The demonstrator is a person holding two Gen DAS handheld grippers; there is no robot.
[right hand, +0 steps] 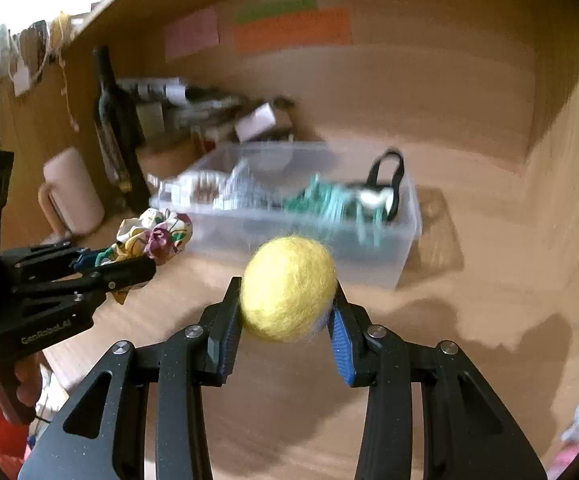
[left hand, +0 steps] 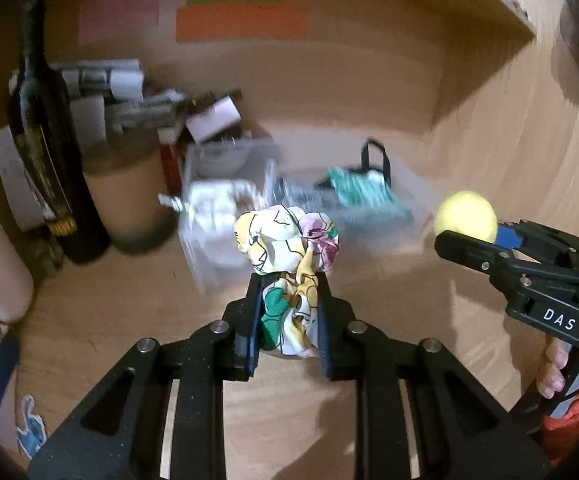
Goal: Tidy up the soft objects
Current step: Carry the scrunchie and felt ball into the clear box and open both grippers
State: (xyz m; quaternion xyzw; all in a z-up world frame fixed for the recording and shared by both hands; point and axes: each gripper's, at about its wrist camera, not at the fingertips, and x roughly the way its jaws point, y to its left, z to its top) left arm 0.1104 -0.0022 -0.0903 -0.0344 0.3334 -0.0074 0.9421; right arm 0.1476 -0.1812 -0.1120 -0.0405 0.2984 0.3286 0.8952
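My wooden tabletop (right hand: 469, 280) spreads under everything. On it sits the clear plastic bin (right hand: 405, 236), holding blurred cloth items, a teal-striped piece (right hand: 329, 200) among them. A dark bottle (left hand: 45, 152) stands upright at the left, well apart from the bin. My left claw (left hand: 289, 280) is clamped on a crumpled floral scrunchie (left hand: 285, 240), held above the tabletop just before the bin. My right claw (right hand: 287, 292) squeezes a fuzzy yellow felt ball (right hand: 287, 288), also lifted near the bin's front wall.
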